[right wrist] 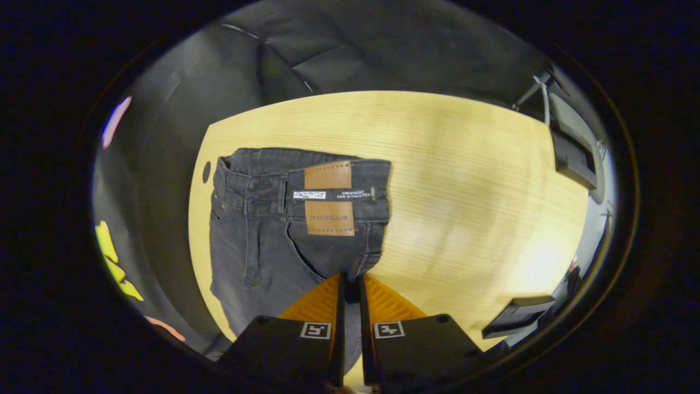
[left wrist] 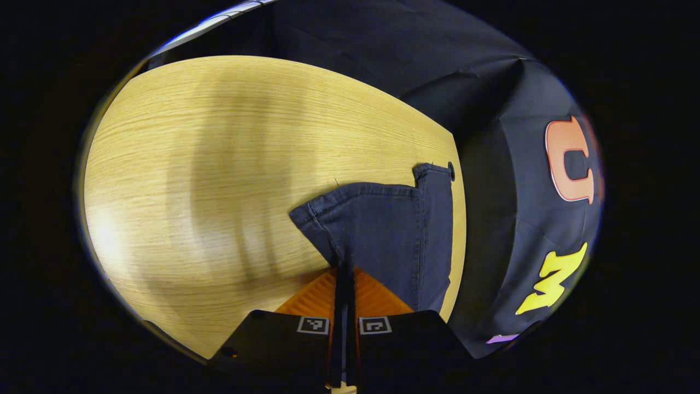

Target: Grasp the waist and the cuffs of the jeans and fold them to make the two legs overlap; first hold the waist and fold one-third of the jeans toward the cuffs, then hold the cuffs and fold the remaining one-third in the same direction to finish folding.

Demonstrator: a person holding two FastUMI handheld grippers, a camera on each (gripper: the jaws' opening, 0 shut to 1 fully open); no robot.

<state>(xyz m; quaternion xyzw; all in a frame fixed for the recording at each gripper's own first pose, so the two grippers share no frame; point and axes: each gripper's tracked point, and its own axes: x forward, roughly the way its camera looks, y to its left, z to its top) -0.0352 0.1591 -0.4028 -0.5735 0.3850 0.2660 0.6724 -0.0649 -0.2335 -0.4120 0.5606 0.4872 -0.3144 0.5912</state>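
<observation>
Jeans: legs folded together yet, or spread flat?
Folded lengthwise. The jeans lie narrow on the table, waist doubled over; two cuff layers are stacked. Both grippers pinch the fabric.

Overhead light falls unevenly on the pale wood-grain tabletop (left wrist: 180, 164), leaving broad soft shadow bands and a bright glare patch at its near left; in the right gripper view the tabletop (right wrist: 492, 180) glares right. Fisheye bending curves every edge; focus stays fairly sharp.

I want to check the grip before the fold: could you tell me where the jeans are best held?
By their two ends. The left gripper is pinching the hemmed cuffs, and the right gripper the jeans near the waist. Approach each low, from the table's open side, since the denim lies flat.
</observation>
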